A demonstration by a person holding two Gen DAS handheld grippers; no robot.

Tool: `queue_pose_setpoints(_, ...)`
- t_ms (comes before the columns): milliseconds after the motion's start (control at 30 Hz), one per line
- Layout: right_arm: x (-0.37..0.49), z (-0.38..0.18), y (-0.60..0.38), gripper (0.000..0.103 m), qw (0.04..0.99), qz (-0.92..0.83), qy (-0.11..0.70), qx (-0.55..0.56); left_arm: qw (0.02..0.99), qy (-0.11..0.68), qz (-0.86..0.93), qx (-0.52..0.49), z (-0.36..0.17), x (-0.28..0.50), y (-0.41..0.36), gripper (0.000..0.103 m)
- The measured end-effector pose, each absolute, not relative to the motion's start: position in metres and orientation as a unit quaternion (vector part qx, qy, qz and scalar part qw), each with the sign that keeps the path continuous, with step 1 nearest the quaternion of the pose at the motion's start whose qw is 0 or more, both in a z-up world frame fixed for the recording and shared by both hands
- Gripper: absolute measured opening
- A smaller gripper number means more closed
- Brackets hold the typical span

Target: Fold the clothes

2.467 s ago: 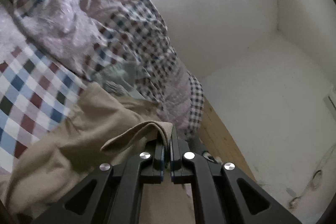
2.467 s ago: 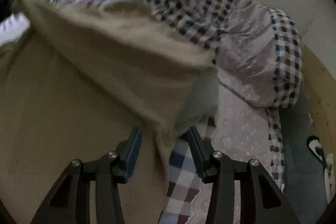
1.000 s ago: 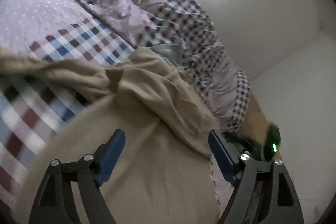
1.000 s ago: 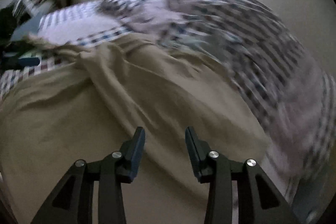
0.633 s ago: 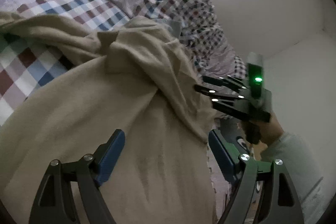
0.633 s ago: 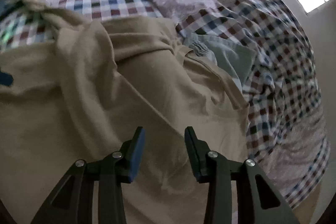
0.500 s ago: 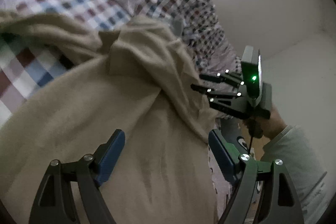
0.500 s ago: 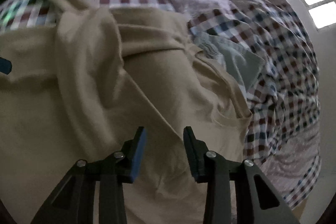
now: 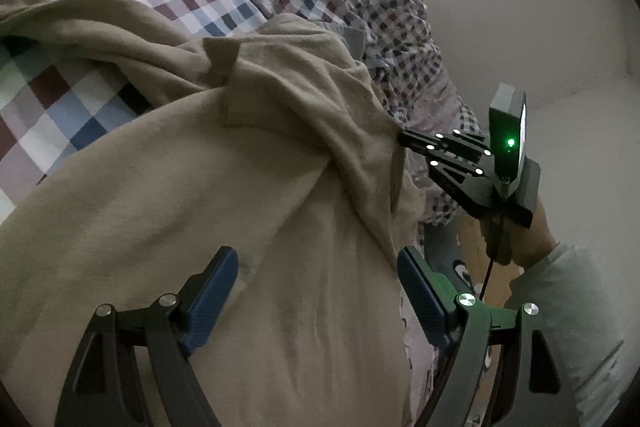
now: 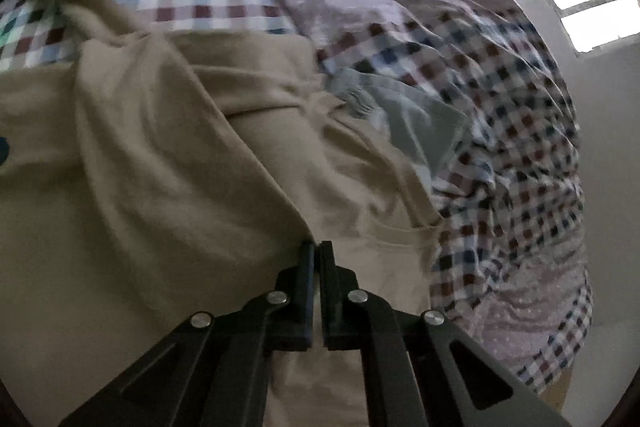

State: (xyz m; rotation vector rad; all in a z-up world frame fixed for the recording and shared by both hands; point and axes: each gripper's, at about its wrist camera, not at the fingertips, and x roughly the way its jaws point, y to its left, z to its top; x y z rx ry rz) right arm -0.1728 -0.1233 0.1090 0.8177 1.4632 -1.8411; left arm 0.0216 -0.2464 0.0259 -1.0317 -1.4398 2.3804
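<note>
A: Where's the beige garment (image 9: 248, 211)?
B: Spread in rumpled folds over the bed (image 9: 52, 115), covering the checked sheet from centre down to 6 o'clock in the left view. A grey cloth (image 10: 416, 123) peeks out beside it at about 1 o'clock in the right view.
A: And the left tool (image 9: 316, 291)?
B: Released, its blue-padded fingers (image 9: 212, 299) spread wide over the fabric, gripping nothing.
A: The right tool (image 10: 317, 259)?
B: Clenched, grasping a pinch of the beige garment near its edge. From the left view it sits at 3 o'clock, a green light glowing on its body, a hand (image 9: 532, 239) behind it
A: The checked quilt (image 10: 500, 99)?
B: Bunched up at 2 o'clock, beyond the garment
</note>
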Motion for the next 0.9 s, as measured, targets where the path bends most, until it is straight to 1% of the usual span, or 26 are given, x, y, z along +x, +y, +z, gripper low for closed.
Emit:
queue_pose_setpoints(167, -0.201, 0.116, -0.124, 0.000, 0.258, -0.741, 0.537, 0.310, 0.083, -0.480, 0.802, -0.345, 0.026, 0.025, -0.249, 0.085)
queue_pose_setpoints(267, -0.218, 0.111, -0.124, 0.000, 0.218, -0.758, 0.518, 0.332, 0.080, -0.478, 0.804, -0.344, 0.026, 0.027, -0.250, 0.085)
queue_pose_setpoints(300, -0.223, 0.109, -0.124, 0.001, 0.206, -0.762, 0.511, 0.341, 0.079, -0.478, 0.804, -0.344, 0.026, 0.027, -0.250, 0.085)
queue_pose_setpoints(367, -0.225, 0.111, -0.123, 0.006, 0.201, -0.768, 0.495, 0.354, 0.076, -0.480, 0.803, -0.344, 0.026, 0.027, -0.249, 0.085)
queue_pose_setpoints(400, -0.219, 0.118, -0.123, 0.008, 0.213, -0.773, 0.484, 0.351, 0.075, -0.483, 0.802, -0.343, 0.026, 0.030, -0.251, 0.085)
queue_pose_setpoints(433, -0.214, 0.125, -0.124, 0.016, 0.225, -0.778, 0.473, 0.347, 0.072, -0.487, 0.801, -0.341, 0.026, 0.031, -0.253, 0.085)
queue_pose_setpoints(467, -0.207, 0.132, -0.125, 0.028, 0.238, -0.783, 0.461, 0.343, 0.070, -0.491, 0.799, -0.339, 0.025, 0.033, -0.254, 0.085)
queue_pose_setpoints(533, -0.184, 0.148, -0.136, 0.039, 0.288, -0.784, 0.439, 0.330, 0.065, -0.498, 0.797, -0.336, 0.024, 0.033, -0.258, 0.085)
queue_pose_setpoints(633, -0.146, 0.161, -0.165, 0.040, 0.373, -0.761, 0.425, 0.318, 0.054, -0.506, 0.794, -0.332, 0.021, 0.036, -0.264, 0.085)
queue_pose_setpoints(767, -0.102, 0.142, -0.216, 0.040, 0.438, -0.697, 0.475, 0.310, 0.051, -0.523, 0.785, -0.329, 0.017, 0.039, -0.274, 0.085)
queue_pose_setpoints(900, -0.092, 0.100, -0.248, 0.038, 0.418, -0.663, 0.534, 0.317, 0.047, -0.534, 0.779, -0.325, 0.015, 0.041, -0.279, 0.085)
